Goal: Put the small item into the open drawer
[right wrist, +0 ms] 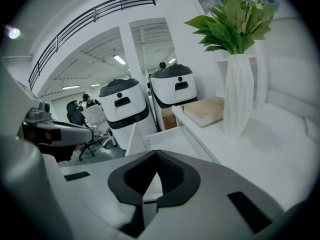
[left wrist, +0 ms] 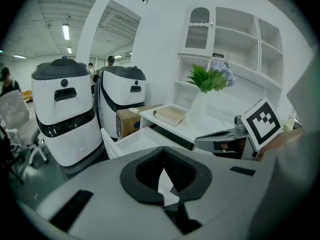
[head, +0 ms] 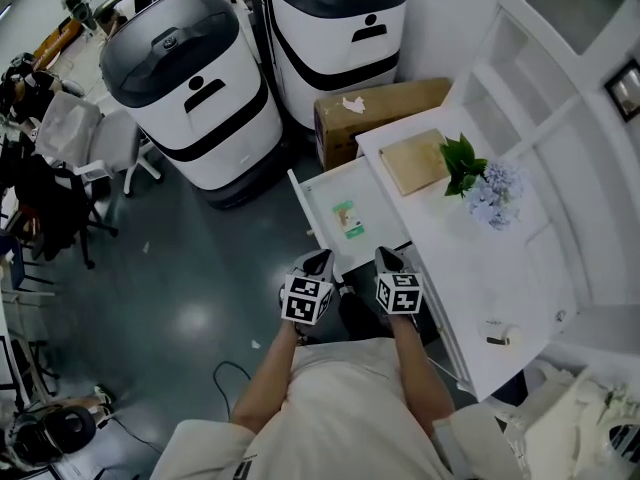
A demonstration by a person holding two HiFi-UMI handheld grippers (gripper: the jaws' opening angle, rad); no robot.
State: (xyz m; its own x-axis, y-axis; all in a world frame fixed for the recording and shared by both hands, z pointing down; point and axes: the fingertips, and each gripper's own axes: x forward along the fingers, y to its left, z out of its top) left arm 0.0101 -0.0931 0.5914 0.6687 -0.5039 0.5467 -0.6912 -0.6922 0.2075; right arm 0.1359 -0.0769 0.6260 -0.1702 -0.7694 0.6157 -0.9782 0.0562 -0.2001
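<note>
The white drawer (head: 372, 190) stands pulled out from the white desk (head: 470, 258). A small green-and-white item (head: 347, 219) lies flat on its floor. My left gripper (head: 318, 260) and right gripper (head: 387, 256) hover side by side just short of the drawer's near end, close to my body. In the left gripper view the left gripper (left wrist: 164, 154) has its dark pads meeting at the tips, with nothing between them. The right gripper (right wrist: 156, 156) looks the same in its own view: shut and empty. The drawer (left wrist: 132, 140) lies ahead of both.
Two large white-and-black machines (head: 195, 88) (head: 335, 28) stand beyond the drawer, with a cardboard box (head: 370, 108) beside them. On the desk are a tan book (head: 412, 161), a vase of flowers (head: 480, 183) and a small object (head: 500, 336). Office chairs (head: 85, 133) are at left.
</note>
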